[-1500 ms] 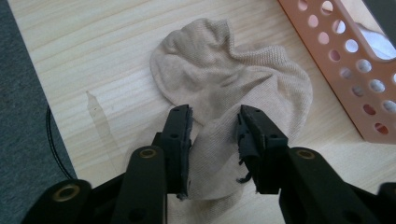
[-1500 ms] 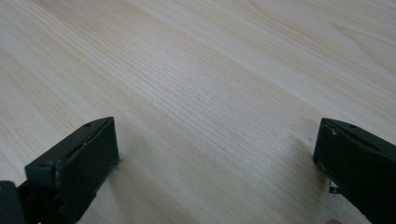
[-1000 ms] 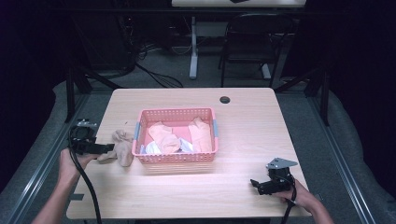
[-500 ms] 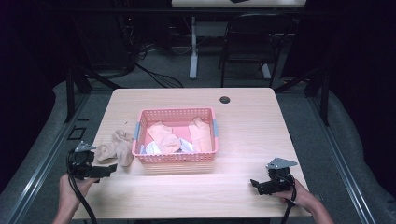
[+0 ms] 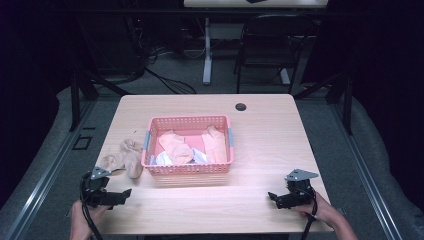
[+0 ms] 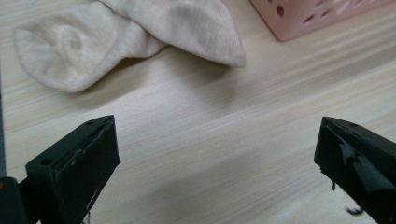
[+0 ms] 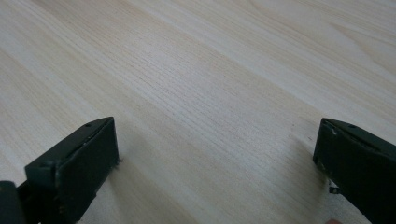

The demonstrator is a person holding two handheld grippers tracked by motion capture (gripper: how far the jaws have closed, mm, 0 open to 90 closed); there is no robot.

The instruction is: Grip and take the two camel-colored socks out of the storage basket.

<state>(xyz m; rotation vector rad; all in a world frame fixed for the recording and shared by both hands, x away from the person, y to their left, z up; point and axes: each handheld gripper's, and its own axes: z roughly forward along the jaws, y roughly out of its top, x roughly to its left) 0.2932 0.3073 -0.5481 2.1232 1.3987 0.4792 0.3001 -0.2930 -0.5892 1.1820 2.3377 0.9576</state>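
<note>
A pink plastic basket [image 5: 150,145] stands at the middle of the wooden table [image 5: 260,135], holding several peach and white socks [image 5: 176,147]. Two beige socks [image 5: 124,156] lie on the table just left of the basket; in the left gripper view the beige socks [image 6: 140,32] lie a little beyond the jaws, with the basket's corner [image 6: 317,16] at upper right. My left gripper [image 5: 122,194] rests near the front left corner, open and empty. My right gripper [image 5: 272,197] sits near the front right edge, open over bare wood [image 7: 210,93].
A dark round hole [image 5: 241,106] marks the table's far side. Beyond the table stand a black chair [image 5: 272,45] and a white desk leg [image 5: 206,55], with cables on the grey floor. Metal rails run along both sides of the table.
My left gripper has let go of the beige socks and drawn back toward the front left corner. The socks stay beside the basket. The right gripper has not moved.
</note>
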